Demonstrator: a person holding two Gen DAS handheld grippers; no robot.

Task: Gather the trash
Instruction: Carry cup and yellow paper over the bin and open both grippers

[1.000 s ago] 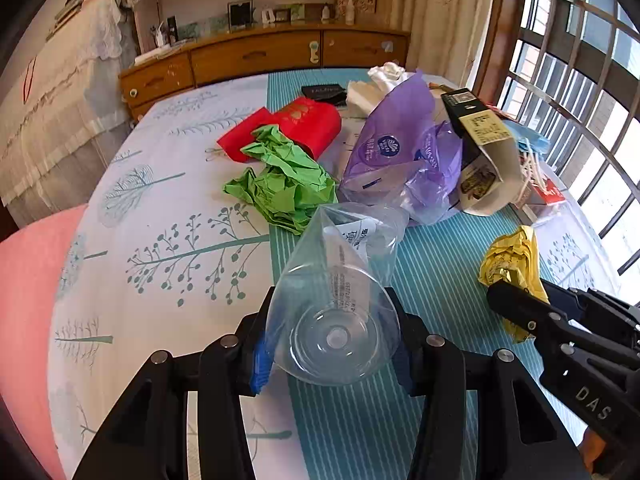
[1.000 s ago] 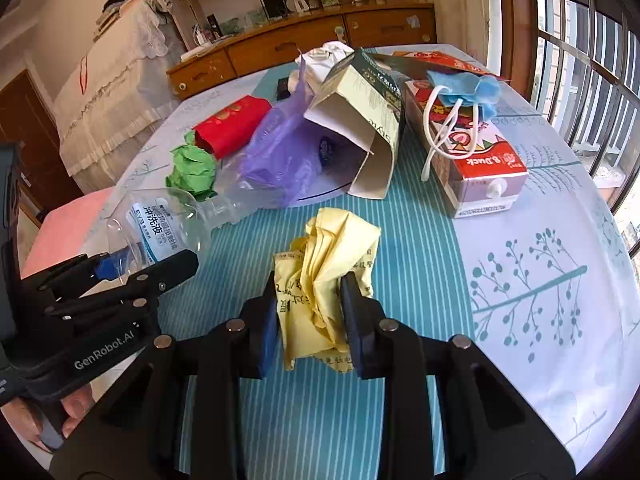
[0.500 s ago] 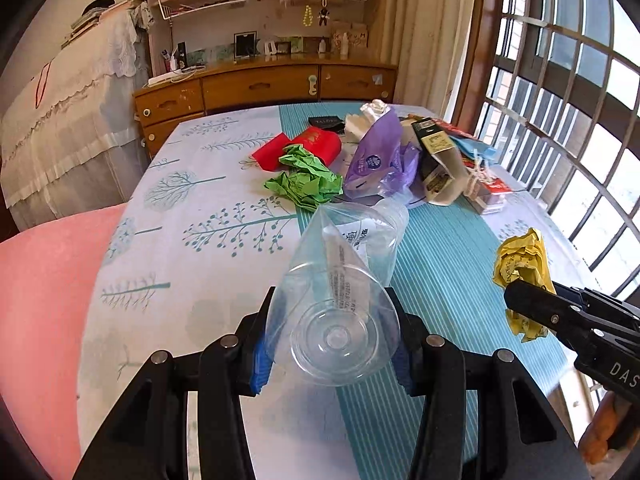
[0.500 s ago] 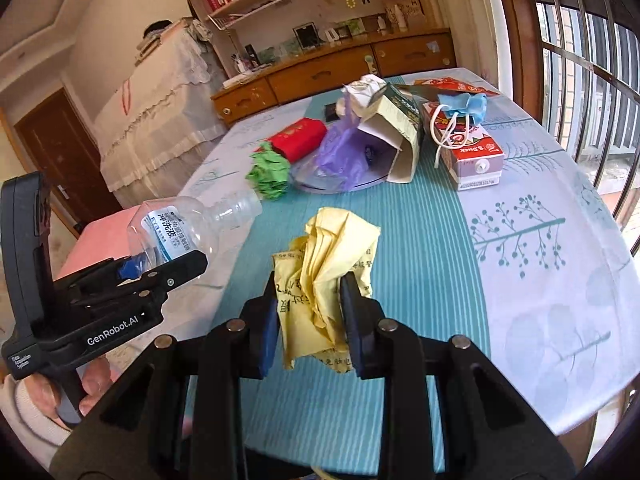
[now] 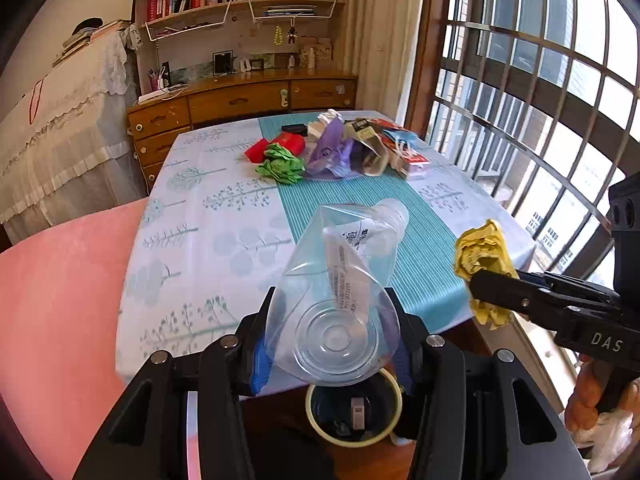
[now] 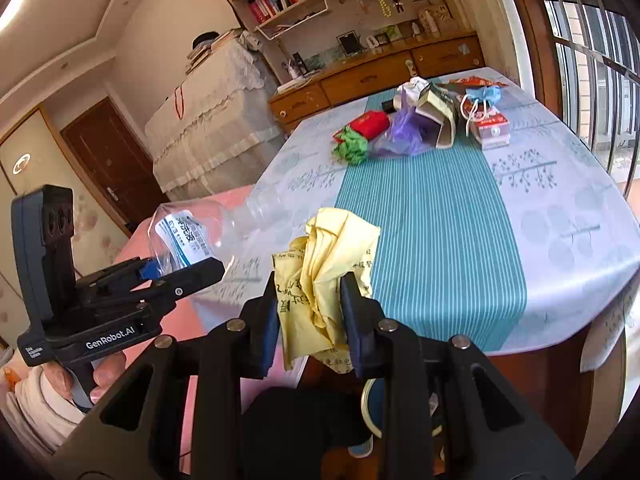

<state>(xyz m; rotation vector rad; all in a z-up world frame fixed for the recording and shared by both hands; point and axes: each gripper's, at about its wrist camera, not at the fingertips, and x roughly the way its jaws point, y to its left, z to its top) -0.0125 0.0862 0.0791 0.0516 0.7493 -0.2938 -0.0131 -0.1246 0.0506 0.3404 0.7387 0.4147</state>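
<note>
Both grippers hang past the near edge of the table (image 5: 192, 240), over the floor. From the left wrist view, the cloth's near half is bare out to its rim; the remaining clutter sits in one cluster at 12 o'clock on the far half. A pink cushioned seat (image 5: 60, 300) borders the table at 9 o'clock and a barred window (image 5: 540, 120) runs along 3 o'clock.

Two pieces of trash are in hand. On the table remain one green crumpled paper (image 5: 281, 165), one red packet (image 5: 294, 142), one purple plastic bag (image 5: 330, 152), one open paper carton (image 6: 438, 114), one red-and-white drink box (image 6: 490, 126) and one blue face mask (image 6: 486, 94) lying on that box.

The left gripper (image 5: 330, 336) has its jaws clamped on the base of a clear plastic bottle (image 5: 348, 272), whose neck points away toward 12 o'clock. Directly below it, at 6 o'clock, a round bin (image 5: 354, 412) with a pale yellow rim shows its open mouth.

The right gripper (image 6: 310, 316) has its jaws squeezed narrow on a crumpled yellow paper (image 6: 326, 268), which bulges above the tips and hangs below them.
</note>
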